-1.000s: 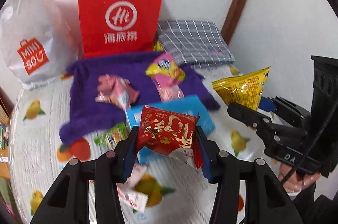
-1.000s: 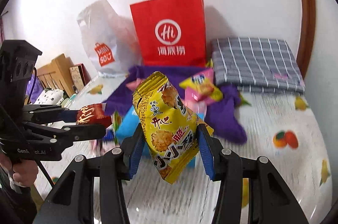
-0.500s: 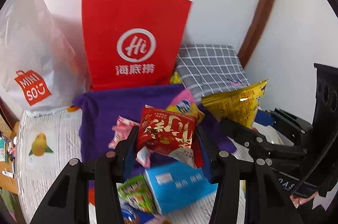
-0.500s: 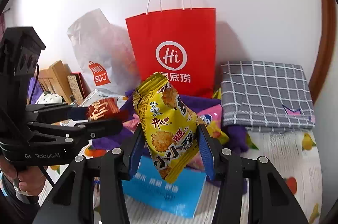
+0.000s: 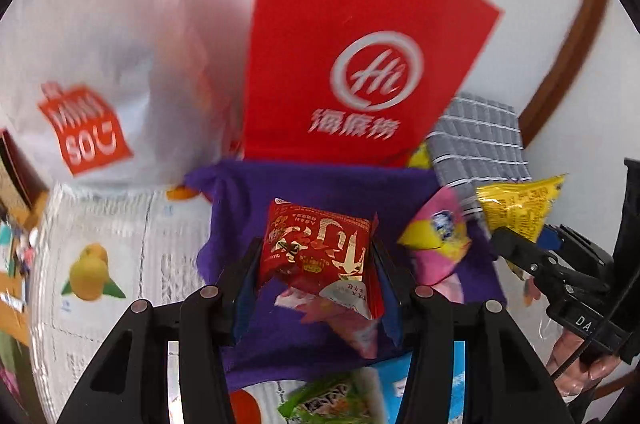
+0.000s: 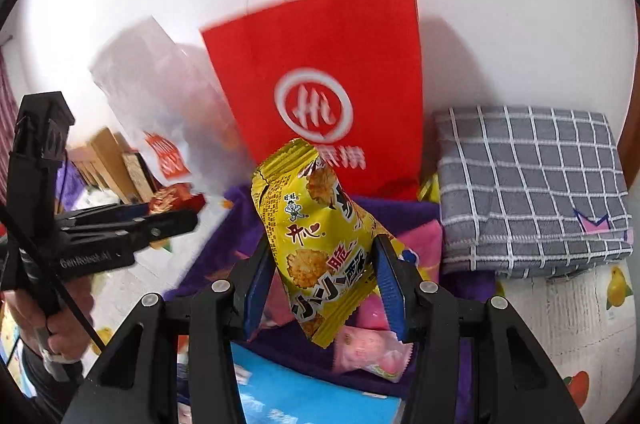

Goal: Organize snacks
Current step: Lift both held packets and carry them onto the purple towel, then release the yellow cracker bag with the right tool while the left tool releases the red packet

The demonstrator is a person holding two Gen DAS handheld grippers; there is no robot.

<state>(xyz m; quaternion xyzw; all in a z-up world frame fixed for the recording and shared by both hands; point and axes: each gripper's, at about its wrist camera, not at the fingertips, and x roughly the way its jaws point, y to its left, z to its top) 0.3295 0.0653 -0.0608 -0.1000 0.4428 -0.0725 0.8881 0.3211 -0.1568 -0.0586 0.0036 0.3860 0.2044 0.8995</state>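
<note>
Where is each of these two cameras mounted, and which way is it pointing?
Left wrist view: sits on the left gripper, looking along its fingers past the red snack packet it grips, toward the red paper bag; the right gripper and the person's hand show at right.
Right wrist view: sits on the right gripper, holding the yellow snack packet, facing the same bag; the left gripper shows at left.
Both share the red bag, white Miniso bag, purple cloth and grey checked cushion.

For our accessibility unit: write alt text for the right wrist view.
The right gripper holds a yellow snack packet upright, with a red paper bag behind it against the wall. The left gripper, at left, holds a red snack packet.
</note>
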